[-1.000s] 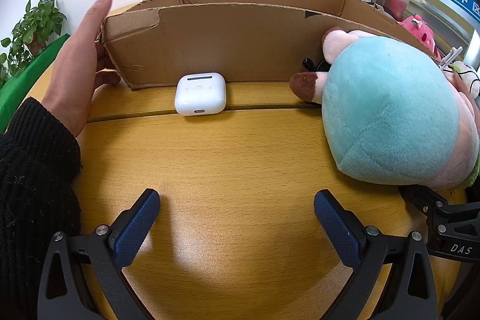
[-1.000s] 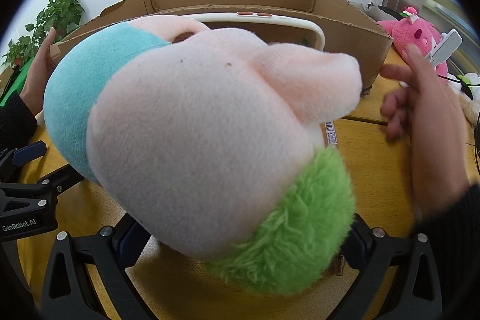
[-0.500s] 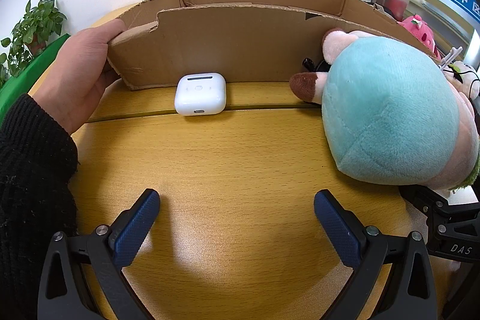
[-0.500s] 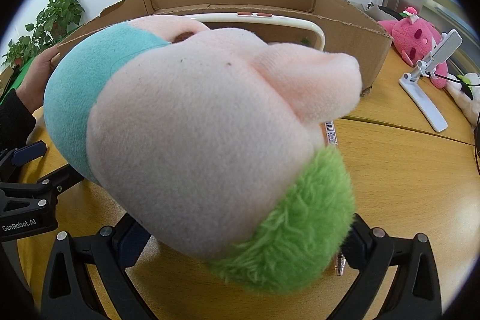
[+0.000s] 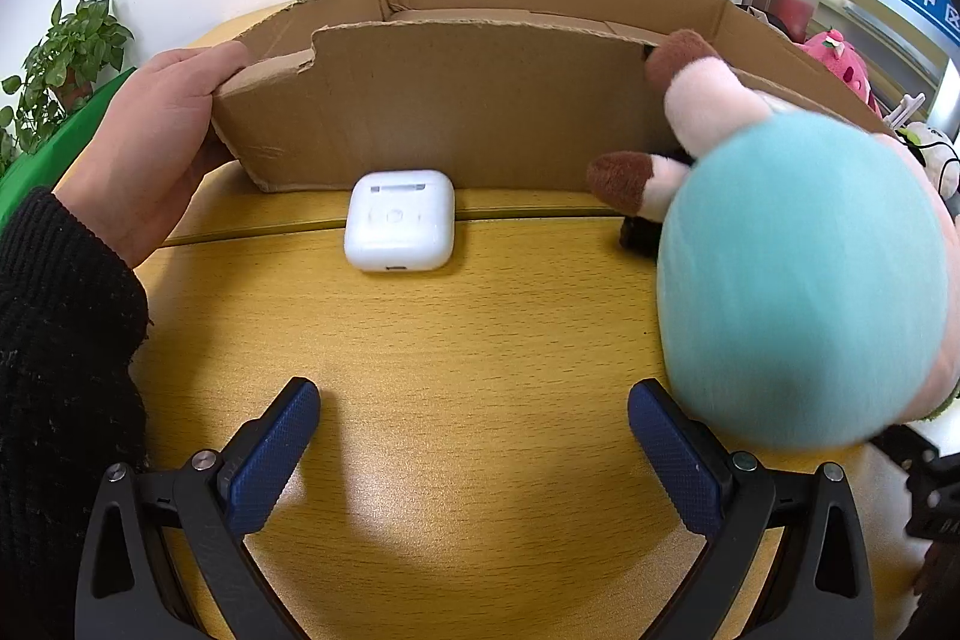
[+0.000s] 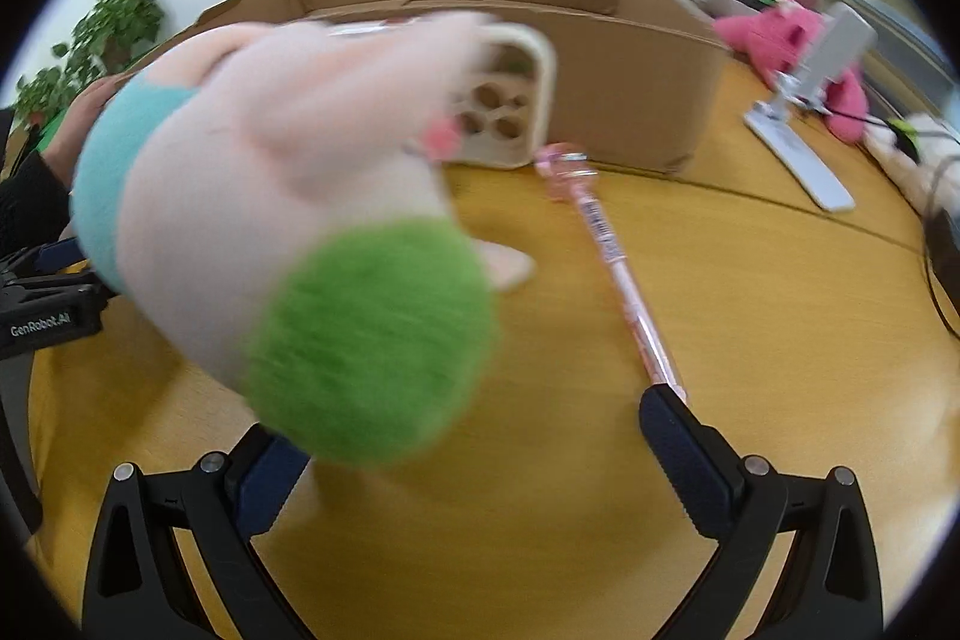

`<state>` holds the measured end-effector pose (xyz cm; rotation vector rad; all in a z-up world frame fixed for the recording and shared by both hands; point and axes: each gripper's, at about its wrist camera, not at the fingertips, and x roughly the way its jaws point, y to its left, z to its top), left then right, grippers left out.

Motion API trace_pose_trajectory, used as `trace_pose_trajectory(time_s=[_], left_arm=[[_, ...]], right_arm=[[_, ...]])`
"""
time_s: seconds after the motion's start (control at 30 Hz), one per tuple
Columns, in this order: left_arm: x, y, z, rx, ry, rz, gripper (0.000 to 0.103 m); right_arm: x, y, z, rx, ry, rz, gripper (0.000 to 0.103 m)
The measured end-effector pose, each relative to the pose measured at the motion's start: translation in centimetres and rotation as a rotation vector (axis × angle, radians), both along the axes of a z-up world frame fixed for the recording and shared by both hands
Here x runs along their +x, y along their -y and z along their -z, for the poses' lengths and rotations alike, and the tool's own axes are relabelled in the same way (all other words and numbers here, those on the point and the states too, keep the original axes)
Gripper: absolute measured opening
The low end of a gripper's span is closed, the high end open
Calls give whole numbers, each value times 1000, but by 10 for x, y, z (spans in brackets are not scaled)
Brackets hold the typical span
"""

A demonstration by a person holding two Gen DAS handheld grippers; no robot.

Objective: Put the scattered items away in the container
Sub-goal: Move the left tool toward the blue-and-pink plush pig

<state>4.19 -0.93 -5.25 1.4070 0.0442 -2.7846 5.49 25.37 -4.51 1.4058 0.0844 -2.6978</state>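
A cardboard box (image 5: 456, 112) stands at the back of the wooden table; it also shows in the right wrist view (image 6: 624, 82). A white earbud case (image 5: 399, 220) lies against its front wall. A pink, teal and green plush toy (image 5: 804, 304) sits at the right; in the right wrist view the plush (image 6: 288, 214) is blurred, just ahead of my right gripper (image 6: 468, 436), whose jaws stand wide apart around its green end. A pink pen (image 6: 612, 256) and a beige holed case (image 6: 510, 112) lie by the box. My left gripper (image 5: 474, 436) is open and empty.
A bare hand (image 5: 150, 142) in a black sleeve holds the box's left corner. A pink plush (image 6: 786, 34), a white phone stand (image 6: 804, 136) and cables lie at the far right. A green plant (image 5: 60, 64) stands at the left.
The plush has shifted left and up, blurred in motion, uncovering the pen and beige case. The right jaws look wider. The hand at the right edge is gone; the left gripper moved slightly closer.
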Motion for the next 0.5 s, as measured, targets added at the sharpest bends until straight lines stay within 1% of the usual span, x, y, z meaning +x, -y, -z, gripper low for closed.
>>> trace_pose_trajectory(time_s=[0.13, 0.27, 0.5], left_arm=[[0, 0, 0, 0, 0, 0, 103], [0, 0, 0, 0, 0, 0, 103], [0, 0, 0, 0, 0, 1, 103]], right_arm=[[4, -3, 0, 2, -17, 46, 103], [4, 1, -1, 1, -17, 46, 103], [16, 7, 0, 2, -18, 57, 103]])
